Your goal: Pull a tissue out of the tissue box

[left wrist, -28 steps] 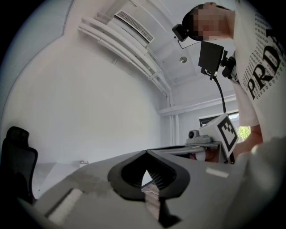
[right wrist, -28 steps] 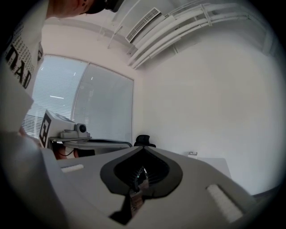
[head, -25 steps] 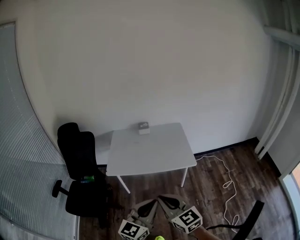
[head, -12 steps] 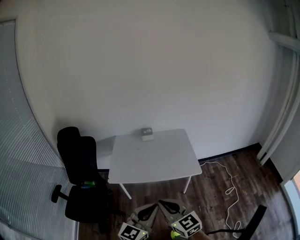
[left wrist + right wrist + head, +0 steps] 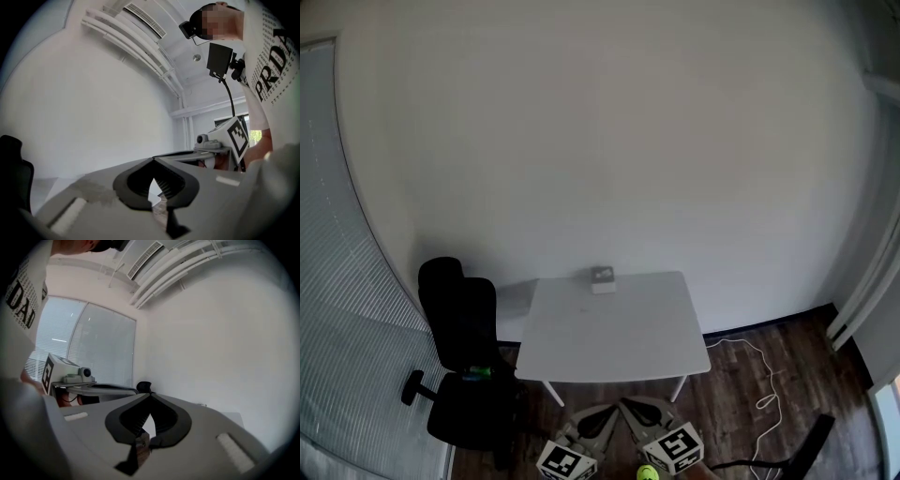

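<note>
Tissue box (image 5: 602,278), small and pale, at the far edge of the white worktop (image 5: 619,333), just right of its middle, close to the plain wall (image 5: 609,141); centre of the head view, slightly below mid-height.

Left hand-held gripper (image 5: 607,411) and right hand-held gripper (image 5: 626,405) side by side at the bottom centre of that view, below the worktop's near edge, over dark wooden floor (image 5: 741,412), tips angled towards each other. Well apart from the tissue box.

Left hand-held gripper (image 5: 153,160): jaws together at the tips, nothing between them, only wall beyond. Right hand-held gripper (image 5: 150,394): jaws likewise together and empty.

Black office chair (image 5: 464,356) at the lower left, just beside the worktop's left side, with a small green thing (image 5: 476,372) on the seat. White cable (image 5: 759,375) looped on the floor at the lower right. Window blinds (image 5: 337,281) down the left edge.
</note>
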Action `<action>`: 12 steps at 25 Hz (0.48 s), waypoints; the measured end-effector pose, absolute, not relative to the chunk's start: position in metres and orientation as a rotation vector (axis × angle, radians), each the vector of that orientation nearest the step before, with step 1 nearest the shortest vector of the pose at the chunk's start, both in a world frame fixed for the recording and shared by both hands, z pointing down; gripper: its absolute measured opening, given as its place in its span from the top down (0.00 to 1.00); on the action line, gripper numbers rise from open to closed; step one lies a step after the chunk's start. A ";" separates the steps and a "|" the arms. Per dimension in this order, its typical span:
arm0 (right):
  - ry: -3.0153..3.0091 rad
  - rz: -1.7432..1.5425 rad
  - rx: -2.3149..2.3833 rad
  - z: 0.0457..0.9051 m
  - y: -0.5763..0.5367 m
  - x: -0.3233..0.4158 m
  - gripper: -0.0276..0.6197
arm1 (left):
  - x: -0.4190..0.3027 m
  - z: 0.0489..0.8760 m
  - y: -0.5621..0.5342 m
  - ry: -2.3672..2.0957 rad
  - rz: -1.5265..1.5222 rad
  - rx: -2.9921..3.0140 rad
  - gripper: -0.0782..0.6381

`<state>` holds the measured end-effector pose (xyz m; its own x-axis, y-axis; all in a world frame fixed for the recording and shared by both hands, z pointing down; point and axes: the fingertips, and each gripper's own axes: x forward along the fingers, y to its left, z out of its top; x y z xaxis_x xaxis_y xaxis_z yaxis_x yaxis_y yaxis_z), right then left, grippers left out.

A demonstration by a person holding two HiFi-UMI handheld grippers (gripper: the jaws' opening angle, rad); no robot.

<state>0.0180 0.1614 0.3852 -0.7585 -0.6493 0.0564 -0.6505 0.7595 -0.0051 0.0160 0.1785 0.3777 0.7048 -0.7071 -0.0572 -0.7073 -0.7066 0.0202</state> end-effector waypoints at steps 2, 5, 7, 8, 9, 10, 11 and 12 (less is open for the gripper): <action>-2.903 0.045 1.063 0.385 0.147 0.027 0.94 | 0.024 0.376 0.164 1.217 0.096 -2.892 0.90; -2.907 0.055 1.048 0.386 0.126 0.038 0.94 | 0.036 0.377 0.143 1.239 0.102 -2.889 0.90; -2.914 0.059 1.038 0.386 0.111 0.042 0.94 | 0.040 0.377 0.129 1.254 0.107 -2.886 0.90; -2.918 0.063 1.033 0.387 0.106 0.043 0.94 | 0.041 0.377 0.123 1.262 0.107 -2.883 0.90; -2.921 0.065 1.028 0.387 0.101 0.044 0.94 | 0.042 0.377 0.119 1.269 0.104 -2.880 0.90; -2.923 0.064 1.022 0.387 0.097 0.046 0.94 | 0.044 0.377 0.115 1.275 0.102 -2.876 0.90; -2.927 0.063 1.017 0.386 0.093 0.049 0.94 | 0.047 0.376 0.110 1.280 0.101 -2.872 0.90; -2.930 0.061 1.013 0.385 0.088 0.051 0.94 | 0.050 0.375 0.105 1.284 0.102 -2.866 0.90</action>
<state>0.0514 0.0879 0.3848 -0.7860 -0.6161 0.0514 -0.6177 0.7860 -0.0235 0.0496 0.1054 0.3755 0.6637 -0.7457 -0.0588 -0.7456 -0.6658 0.0268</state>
